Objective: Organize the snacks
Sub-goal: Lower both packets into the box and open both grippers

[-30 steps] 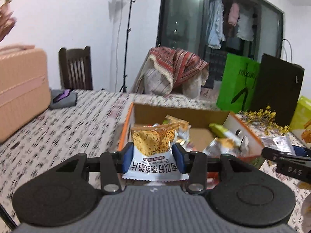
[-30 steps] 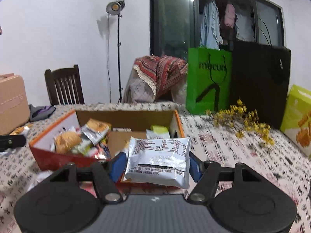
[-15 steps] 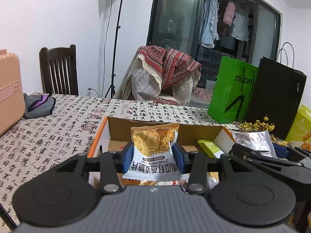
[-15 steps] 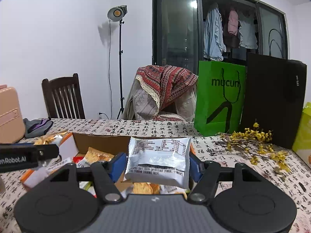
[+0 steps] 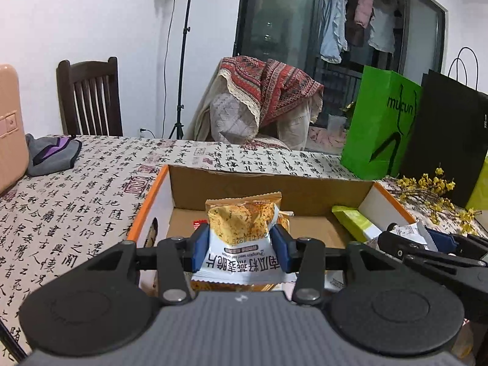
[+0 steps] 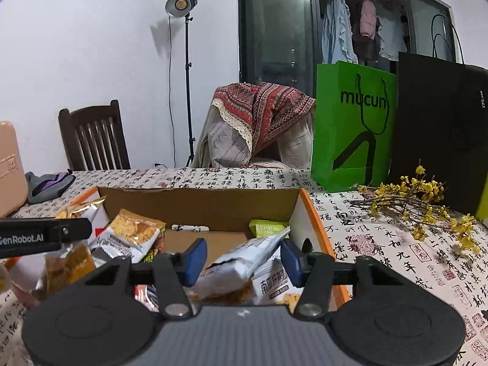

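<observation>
My left gripper (image 5: 240, 247) is shut on an orange-and-white snack packet (image 5: 242, 238), held upright over the near edge of the orange-rimmed cardboard box (image 5: 152, 195). My right gripper (image 6: 243, 263) is open over the box's right side (image 6: 314, 219). A silver snack packet (image 6: 244, 262) lies tilted between its blue pads without being pinched, resting on other packets. Several snack packets (image 6: 131, 238) fill the box. A green packet (image 5: 353, 222) lies at the box's right end. The right gripper shows in the left wrist view (image 5: 433, 250).
A green paper bag (image 6: 353, 128) and a black bag (image 6: 442, 134) stand at the back right, with yellow flower sprigs (image 6: 421, 201) in front. A pink case (image 5: 9, 128) and a grey pouch (image 5: 52, 155) sit at the left. A chair (image 5: 88, 97) stands behind the table.
My right gripper has opened and the silver packet has dropped and tilted into the box. Both grippers have moved over the box. The left still grips its packet.
</observation>
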Tool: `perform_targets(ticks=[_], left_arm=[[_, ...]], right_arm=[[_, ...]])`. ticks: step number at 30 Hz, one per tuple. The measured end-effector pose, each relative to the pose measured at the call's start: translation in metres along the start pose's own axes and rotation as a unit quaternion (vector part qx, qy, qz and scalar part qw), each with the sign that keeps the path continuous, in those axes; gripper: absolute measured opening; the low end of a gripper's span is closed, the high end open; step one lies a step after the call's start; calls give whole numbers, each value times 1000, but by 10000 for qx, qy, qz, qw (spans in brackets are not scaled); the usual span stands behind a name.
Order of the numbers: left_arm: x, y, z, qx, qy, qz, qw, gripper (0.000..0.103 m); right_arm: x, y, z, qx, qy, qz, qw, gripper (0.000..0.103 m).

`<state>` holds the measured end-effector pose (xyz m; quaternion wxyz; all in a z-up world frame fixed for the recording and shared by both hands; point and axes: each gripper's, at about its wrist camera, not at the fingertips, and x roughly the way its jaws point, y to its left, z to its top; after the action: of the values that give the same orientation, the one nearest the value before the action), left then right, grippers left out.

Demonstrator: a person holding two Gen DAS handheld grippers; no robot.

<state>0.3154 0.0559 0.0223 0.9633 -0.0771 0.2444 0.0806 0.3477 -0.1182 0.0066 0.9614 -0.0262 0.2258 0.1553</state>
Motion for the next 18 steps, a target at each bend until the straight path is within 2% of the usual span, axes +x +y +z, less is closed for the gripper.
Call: perform_targets(ticks=[3,4,5,6,7,8,10,12,18], left_arm=[[1,0,-3,-2,3,-42,10000,46],[0,0,-3,-14,-22,-34,10000,53],[-2,1,-4,-41,-78,-33,10000,68],[-4,2,-4,-80,-157,-17,9998,78],[-8,3,-4,-109,-257,19,9996,93],[-12,4,-4,-133,-370,69,9992,103],[-19,7,-3,-207,-585,81,9980,103],[-21,8,-1,-268,-620,69,9977,103],[-24,8,2,-306,-622,117,9975,103]], right_arm=[[-1,1,-2,-22,-18,34,10000,53],[-2,1,-2,-23,-35,30,10000,56],[-4,0,-3,-9,-41,37,10000,60],[-6,-1,-3,26,-65,58,10000,73],[-7,-4,-2,71,-111,75,9999,84],[-10,-5,-1,103,-160,84,9998,87],[-14,-6,0,153,-207,115,9996,95],[-16,-7,0,194,-200,119,9995,103],[-19,-5,2,133,-225,57,9996,103]])
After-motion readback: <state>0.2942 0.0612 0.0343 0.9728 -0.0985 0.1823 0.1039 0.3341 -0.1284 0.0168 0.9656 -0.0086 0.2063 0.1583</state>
